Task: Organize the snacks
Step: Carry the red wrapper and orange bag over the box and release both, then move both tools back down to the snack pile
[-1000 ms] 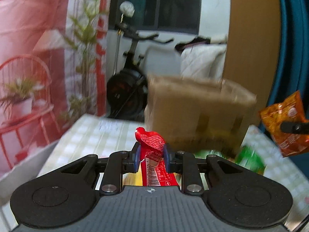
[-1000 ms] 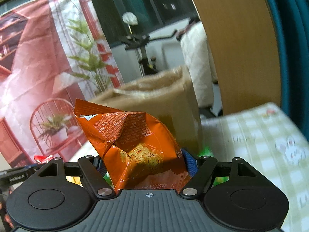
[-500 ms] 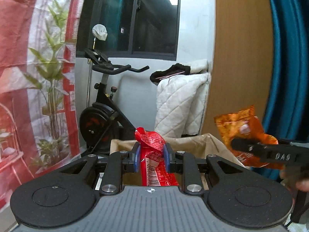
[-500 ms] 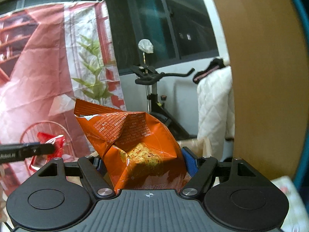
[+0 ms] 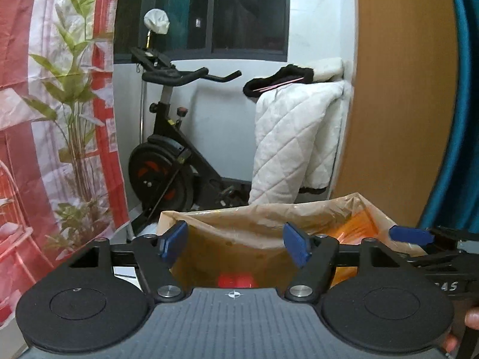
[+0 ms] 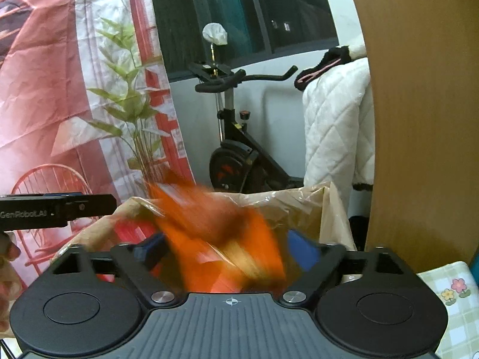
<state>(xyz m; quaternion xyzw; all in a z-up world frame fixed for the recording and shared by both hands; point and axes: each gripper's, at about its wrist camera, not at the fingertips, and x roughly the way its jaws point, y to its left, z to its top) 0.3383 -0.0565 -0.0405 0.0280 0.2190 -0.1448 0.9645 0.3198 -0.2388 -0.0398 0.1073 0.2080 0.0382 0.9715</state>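
My left gripper (image 5: 235,243) is open and empty above the open brown box (image 5: 260,218). A red snack packet (image 5: 236,281) lies low inside the box, partly hidden behind the gripper body. My right gripper (image 6: 227,251) is open over the same box (image 6: 299,200). The orange snack bag (image 6: 221,239) is blurred between its spread fingers, dropping toward the box. The orange bag also shows in the left wrist view (image 5: 356,224) at the box's right side. The right gripper's blue fingertip (image 5: 410,234) shows at the right of the left wrist view.
An exercise bike (image 5: 167,155) and a white quilted cover (image 5: 293,137) stand behind the box. A wooden panel (image 5: 398,89) rises at the right, a red printed backdrop (image 6: 60,89) at the left. A checked tablecloth (image 6: 449,299) shows at bottom right.
Both grippers have opened over the box. The red packet has dropped from the left gripper into the box. The orange bag has left the right gripper's grip and is falling.
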